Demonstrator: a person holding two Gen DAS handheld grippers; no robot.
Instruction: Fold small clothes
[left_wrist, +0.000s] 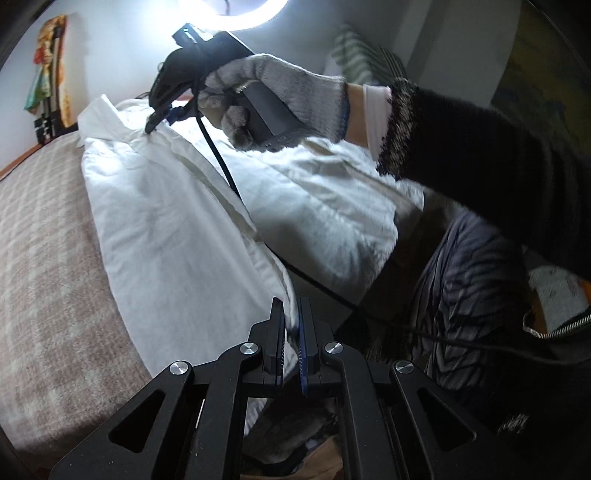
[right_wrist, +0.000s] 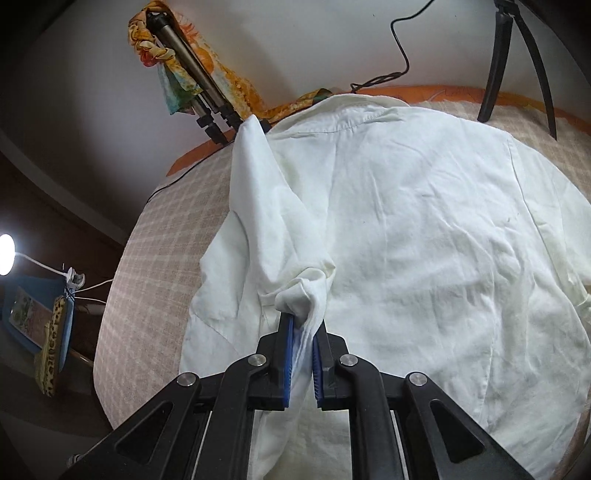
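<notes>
Beige-and-white checked blanket (right_wrist: 155, 258) covers the bed that serves as the work surface, and the white cotton shirt (right_wrist: 424, 240) lies spread across most of it. Nearest in the right wrist view, the right gripper (right_wrist: 303, 354) has its blue-padded jaws pinched on a bunched fold of the shirt's left edge, lifted off the blanket. From there the shirt's long axis runs away from the camera, its collar (right_wrist: 354, 110) at the far end, pointing toward the wall. One white sleeve (right_wrist: 258, 177) is drawn up in a ridge along the left side.

Nearest in the left wrist view, the left gripper (left_wrist: 291, 332) has its jaws nearly closed, with a thin edge of the shirt's white cloth caught between the pads. Farther off, a person's grey knitted glove (left_wrist: 273, 96) grips the right tool, a dark sleeve (left_wrist: 480, 158) behind it.

Beyond the collar an orange strip (right_wrist: 424, 90) edges the bed. A black tripod leg (right_wrist: 498, 62) stands at far right, a colourful patterned scarf (right_wrist: 207, 70) hangs on a folded stand at far left, and a pale wall (right_wrist: 314, 44) closes the scene.
</notes>
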